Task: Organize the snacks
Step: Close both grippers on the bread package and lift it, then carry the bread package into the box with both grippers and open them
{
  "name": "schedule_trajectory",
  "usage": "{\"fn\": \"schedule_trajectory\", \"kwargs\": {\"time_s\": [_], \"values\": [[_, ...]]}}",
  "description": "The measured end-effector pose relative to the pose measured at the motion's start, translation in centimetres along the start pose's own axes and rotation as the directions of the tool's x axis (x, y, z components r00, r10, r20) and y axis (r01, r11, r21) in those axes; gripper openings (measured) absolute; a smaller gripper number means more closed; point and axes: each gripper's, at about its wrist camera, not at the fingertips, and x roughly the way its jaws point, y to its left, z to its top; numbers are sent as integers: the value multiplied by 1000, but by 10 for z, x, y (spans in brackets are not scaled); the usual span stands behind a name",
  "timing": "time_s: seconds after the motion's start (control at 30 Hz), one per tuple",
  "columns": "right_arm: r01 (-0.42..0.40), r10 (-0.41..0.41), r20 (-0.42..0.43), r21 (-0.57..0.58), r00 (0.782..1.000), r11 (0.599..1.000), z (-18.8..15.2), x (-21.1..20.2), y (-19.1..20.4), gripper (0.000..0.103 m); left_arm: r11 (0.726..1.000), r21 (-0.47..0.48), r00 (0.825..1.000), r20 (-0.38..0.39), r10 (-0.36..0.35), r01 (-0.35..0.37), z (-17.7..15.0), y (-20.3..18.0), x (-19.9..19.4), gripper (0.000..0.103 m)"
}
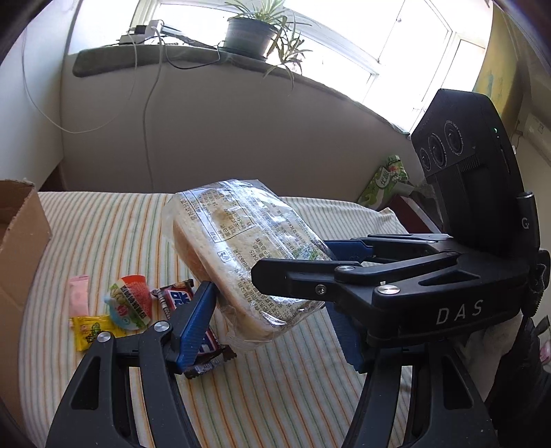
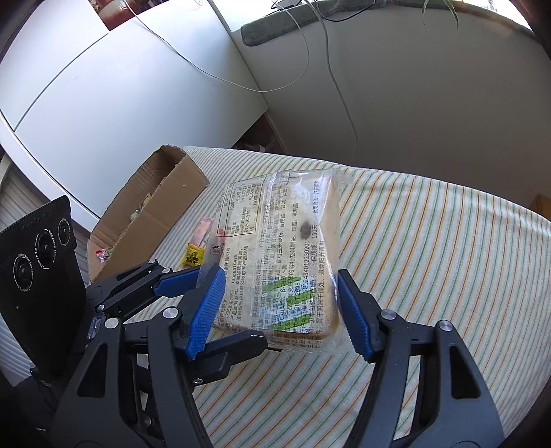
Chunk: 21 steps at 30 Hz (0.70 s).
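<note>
A clear bag of sliced bread hangs tilted above the striped cloth, held from two sides. My left gripper is shut on its lower end, blue pads against the wrapper. From the right, my right gripper clamps the same bag. In the right wrist view the bread bag sits between the right gripper's pads, with the left gripper reaching in from the left. Loose on the cloth lie a pink packet, a yellow candy, a jelly cup and a chocolate bar.
An open cardboard box stands at the table's left edge with a few small snacks inside. A green pack leans off the table's far right corner. Behind the table are a wall, hanging cables and a sill with a potted plant.
</note>
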Motion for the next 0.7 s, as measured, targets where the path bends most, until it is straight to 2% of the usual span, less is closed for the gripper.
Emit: {"fn": "schedule_trajectory", "kwargs": {"time_s": [0.33,0.7], "values": [[-25,28,34,-80,999,996,21,-6,52,68,998,-18,994,90,58,-56,0,22,-53,64],[-88,92,17,-157,996,984,46,25,117,68,988,-81,979,144,146,-135,-3,72,-96,64]]}}
